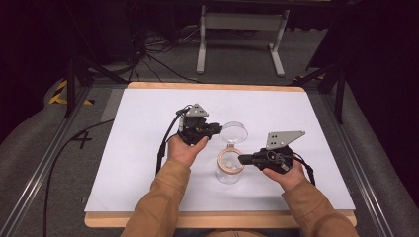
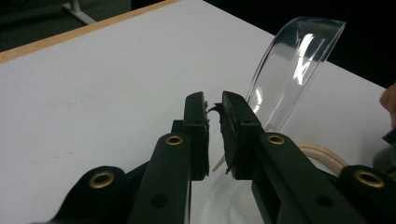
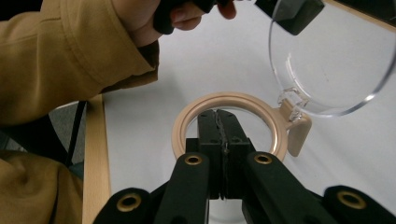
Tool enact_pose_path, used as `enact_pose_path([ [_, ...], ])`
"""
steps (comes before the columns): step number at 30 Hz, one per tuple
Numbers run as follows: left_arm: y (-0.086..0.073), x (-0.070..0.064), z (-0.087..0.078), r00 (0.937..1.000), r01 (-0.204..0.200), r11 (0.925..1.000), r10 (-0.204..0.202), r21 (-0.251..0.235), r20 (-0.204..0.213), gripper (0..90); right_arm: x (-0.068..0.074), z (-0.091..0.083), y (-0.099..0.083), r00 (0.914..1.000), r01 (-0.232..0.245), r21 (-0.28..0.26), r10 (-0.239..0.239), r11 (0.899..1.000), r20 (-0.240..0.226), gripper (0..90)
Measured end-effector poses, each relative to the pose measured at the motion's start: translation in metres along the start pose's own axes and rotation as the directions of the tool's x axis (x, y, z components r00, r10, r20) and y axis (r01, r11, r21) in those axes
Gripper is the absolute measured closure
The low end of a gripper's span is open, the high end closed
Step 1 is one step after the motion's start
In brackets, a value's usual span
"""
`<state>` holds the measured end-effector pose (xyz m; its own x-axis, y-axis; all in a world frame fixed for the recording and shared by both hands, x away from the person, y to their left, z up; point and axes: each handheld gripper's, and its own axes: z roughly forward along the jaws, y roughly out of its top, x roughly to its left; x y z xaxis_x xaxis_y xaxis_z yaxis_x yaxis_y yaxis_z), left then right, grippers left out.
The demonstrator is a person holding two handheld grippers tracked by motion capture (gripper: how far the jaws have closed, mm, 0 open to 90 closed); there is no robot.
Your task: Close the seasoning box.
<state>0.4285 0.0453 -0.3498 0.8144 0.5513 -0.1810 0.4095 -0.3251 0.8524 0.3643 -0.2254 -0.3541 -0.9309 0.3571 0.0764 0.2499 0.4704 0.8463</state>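
A clear jar (image 1: 228, 177) with a beige rim ring (image 3: 180, 130) stands on the white mat (image 1: 148, 148). Its clear round lid (image 1: 233, 132) is swung up on a beige hinge (image 3: 297, 133). My left gripper (image 1: 219, 129) reaches the lid's left edge. In the left gripper view the left gripper (image 2: 213, 106) shows a thin slit between its jaws, and the lid (image 2: 299, 65) rises just past the right-hand jaw; a hold on the lid can't be made out. My right gripper (image 3: 218, 114) is shut, jaws pressed together, tips over the ring's opening. In the high view the right gripper (image 1: 242, 159) sits at the ring's right side.
The mat lies on a wooden board (image 1: 217, 86) whose edges border it. A table frame (image 1: 242, 22) and cables (image 1: 148, 54) sit on the floor beyond. Bare mat stretches to the left and right of both hands.
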Motion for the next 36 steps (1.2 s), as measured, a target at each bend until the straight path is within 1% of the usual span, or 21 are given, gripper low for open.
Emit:
enact_pose_path([
  [1, -0.001, -0.001, -0.001, 0.9999, -0.01, 0.9999, 0.01, 0.005, 0.006, 82.5, -0.003, 0.0, 0.001, 0.9999, -0.013, -0.011, 0.013, 1.0, -0.005, 89.7],
  [2, -0.001, -0.001, -0.001, 0.9999, -0.01, 0.9999, 0.01, 0.005, 0.006, 82.9, -0.003, 0.0, 0.001, 0.9999, -0.013, -0.011, 0.013, 1.0, -0.005, 89.7],
  [3, -0.001, -0.003, -0.002, 0.9998, -0.019, 0.9998, 0.019, 0.005, 0.01, 83.0, -0.005, 0.001, 0.002, 0.9997, -0.023, -0.021, 0.022, 1.0, -0.013, 89.7],
  [6, -0.002, -0.004, -0.003, 0.9996, -0.019, 0.9998, 0.019, 0.007, 0.019, 83.6, -0.006, 0.002, 0.003, 0.9996, -0.022, -0.025, 0.022, 0.999, -0.016, 89.7],
  [7, -0.002, -0.005, -0.004, 0.9992, -0.033, 0.9992, 0.033, 0.021, 0.024, 83.6, -0.006, 0.002, 0.003, 0.9996, -0.023, -0.026, 0.022, 0.999, -0.017, 89.7],
  [8, -0.003, -0.006, -0.004, 0.9991, -0.037, 0.9992, 0.036, 0.015, 0.024, 84.2, -0.006, 0.003, 0.003, 0.9994, -0.027, -0.026, 0.027, 0.999, -0.02, 89.7],
  [9, -0.003, -0.007, -0.005, 0.999, -0.041, 0.9989, 0.041, 0.022, 0.02, 85.1, -0.007, 0.003, 0.004, 0.9994, -0.028, -0.028, 0.027, 0.999, -0.022, 89.7],
  [12, -0.003, -0.01, -0.004, 0.9964, -0.079, 0.9956, 0.077, 0.051, 0.036, 89.4, -0.007, 0.004, 0.005, 0.9991, -0.029, -0.03, 0.028, 0.999, -0.032, 89.7],
  [13, -0.003, -0.01, -0.005, 0.9961, -0.081, 0.9951, 0.079, 0.057, 0.041, 89.6, -0.007, 0.004, 0.005, 0.999, -0.03, -0.031, 0.028, 0.999, -0.035, 89.6],
  [15, -0.004, -0.011, -0.006, 0.9951, -0.078, 0.9953, 0.074, 0.058, 0.065, 89.7, -0.007, 0.003, 0.006, 0.9987, -0.028, -0.03, 0.026, 0.999, -0.043, 89.6],
  [17, -0.003, -0.01, -0.008, 0.9938, -0.09, 0.994, 0.085, 0.062, 0.072, 89.8, -0.007, 0.004, 0.006, 0.9984, -0.027, -0.028, 0.026, 0.999, -0.049, 89.7],
  [18, -0.004, -0.01, -0.008, 0.9946, -0.078, 0.9956, 0.074, 0.053, 0.072, 89.8, -0.007, 0.004, 0.006, 0.9984, -0.028, -0.026, 0.026, 0.999, -0.049, 89.7],
  [23, -0.004, -0.009, -0.011, 0.9945, -0.075, 0.9963, 0.072, 0.042, 0.076, 89.8, -0.006, 0.004, 0.006, 0.9983, -0.027, -0.023, 0.026, 0.999, -0.052, 89.7],
  [27, -0.003, -0.009, -0.012, 0.9943, -0.077, 0.9959, 0.073, 0.048, 0.078, 89.8, -0.006, 0.003, 0.006, 0.9982, -0.027, -0.025, 0.026, 0.999, -0.055, 89.7],
  [28, -0.003, -0.009, -0.012, 0.9939, -0.079, 0.9959, 0.076, 0.044, 0.08, 89.8, -0.006, 0.003, 0.006, 0.9981, -0.027, -0.025, 0.025, 0.999, -0.056, 89.6],
  [32, -0.001, -0.01, -0.017, 0.9919, -0.093, 0.994, 0.088, 0.056, 0.092, 89.6, -0.004, 0.003, 0.007, 0.9975, -0.021, -0.013, 0.02, 1.0, -0.067, 89.7],
  [35, 0.0, -0.008, -0.023, 0.9886, -0.111, 0.9923, 0.104, 0.056, 0.109, 88.8, -0.002, 0.003, 0.007, 0.9967, -0.015, 0.001, 0.015, 1.0, -0.08, 89.7],
  [36, 0.0, -0.009, -0.026, 0.9882, -0.111, 0.9922, 0.104, 0.057, 0.112, 88.7, -0.002, 0.004, 0.007, 0.9965, -0.008, 0.005, 0.009, 1.0, -0.083, 89.6],
])
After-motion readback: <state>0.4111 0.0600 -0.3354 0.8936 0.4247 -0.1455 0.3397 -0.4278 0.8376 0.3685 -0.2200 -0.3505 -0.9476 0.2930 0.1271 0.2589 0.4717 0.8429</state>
